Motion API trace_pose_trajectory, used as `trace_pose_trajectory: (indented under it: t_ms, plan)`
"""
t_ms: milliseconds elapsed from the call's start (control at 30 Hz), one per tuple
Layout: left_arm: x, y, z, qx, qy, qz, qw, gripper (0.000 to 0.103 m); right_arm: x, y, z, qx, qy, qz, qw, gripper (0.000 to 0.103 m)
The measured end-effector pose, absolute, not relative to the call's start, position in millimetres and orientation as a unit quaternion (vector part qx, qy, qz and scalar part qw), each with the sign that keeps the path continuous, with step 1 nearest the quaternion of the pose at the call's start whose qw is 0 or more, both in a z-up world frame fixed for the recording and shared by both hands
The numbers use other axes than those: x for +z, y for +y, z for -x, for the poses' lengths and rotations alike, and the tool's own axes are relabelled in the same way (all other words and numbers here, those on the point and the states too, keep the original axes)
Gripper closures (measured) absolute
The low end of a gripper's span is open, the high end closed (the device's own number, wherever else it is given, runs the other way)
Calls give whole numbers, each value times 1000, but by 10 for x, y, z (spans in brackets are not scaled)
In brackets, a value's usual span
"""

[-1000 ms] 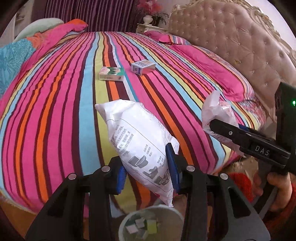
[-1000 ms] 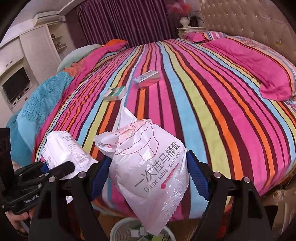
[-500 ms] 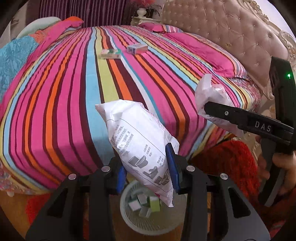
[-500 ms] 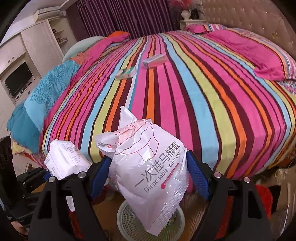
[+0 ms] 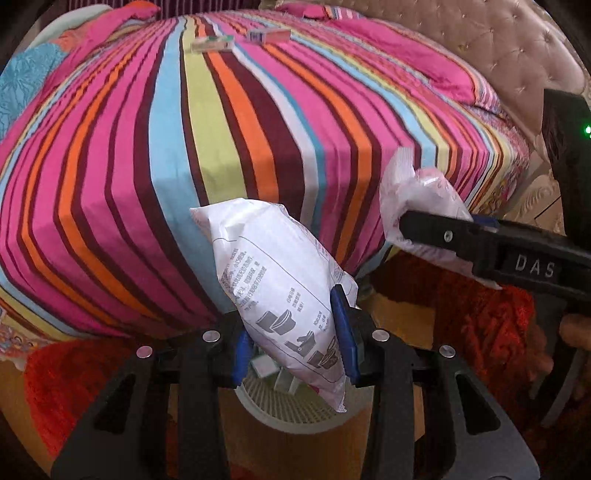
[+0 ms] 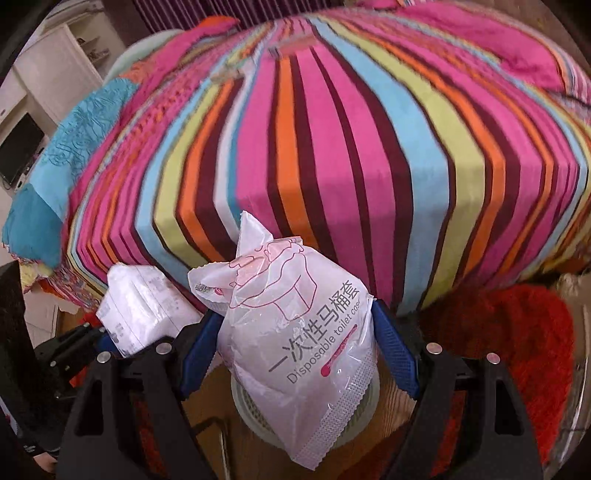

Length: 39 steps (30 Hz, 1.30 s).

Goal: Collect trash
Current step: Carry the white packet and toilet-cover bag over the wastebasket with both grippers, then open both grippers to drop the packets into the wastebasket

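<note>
My left gripper (image 5: 293, 339) is shut on a white packet with grey print (image 5: 273, 280) and holds it above a white mesh waste basket (image 5: 291, 410) on the floor by the bed. My right gripper (image 6: 295, 354) is shut on a white and pink "Disposable toilet cover" packet (image 6: 295, 332), also above the basket (image 6: 255, 417). Each gripper shows in the other's view: the right one (image 5: 480, 243) at right, the left one (image 6: 74, 350) at lower left with its packet (image 6: 144, 314). Two small boxes (image 5: 212, 44) (image 5: 269, 35) lie far back on the striped bed.
The striped bedspread (image 5: 184, 147) fills the view ahead, its edge close in front. A red rug (image 6: 517, 350) lies on the wooden floor around the basket. A padded headboard (image 5: 498, 55) is at the right. The basket holds several small scraps (image 5: 266, 369).
Both grippers have drawn back from the bed and lowered, packets still held. The basket now sits right under both packets and the bed edge is nearer.
</note>
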State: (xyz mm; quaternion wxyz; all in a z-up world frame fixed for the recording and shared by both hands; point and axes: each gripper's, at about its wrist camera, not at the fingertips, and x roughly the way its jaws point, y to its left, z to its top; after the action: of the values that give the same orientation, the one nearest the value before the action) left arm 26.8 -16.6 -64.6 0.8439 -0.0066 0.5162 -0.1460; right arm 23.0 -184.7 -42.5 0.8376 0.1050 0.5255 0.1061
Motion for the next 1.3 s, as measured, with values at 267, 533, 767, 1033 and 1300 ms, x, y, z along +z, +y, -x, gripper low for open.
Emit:
trace_pose_trajectory:
  t_ms: [267, 533, 767, 1033, 1300]
  plan:
    - [-915, -218, -303, -140, 566, 5, 812, 64, -810, -1916, -249, 90, 592, -133, 790, 28]
    - [-1170, -237, -345, -136, 609, 9, 781, 64, -1053, -1821, -292, 92, 639, -137, 751, 28]
    - [-1406, -256, -388, -136, 651, 20, 747, 64, -1259, -1790, -323, 89, 676, -155, 715, 28]
    - [-1670, -266, -429, -135, 695, 33, 705, 64, -1567, -1900, -366, 69, 711, -196, 672, 28]
    - [-1802, -288, -441, -131, 719, 34, 682, 64, -1740, -1786, -418, 64, 729, -183, 656, 27]
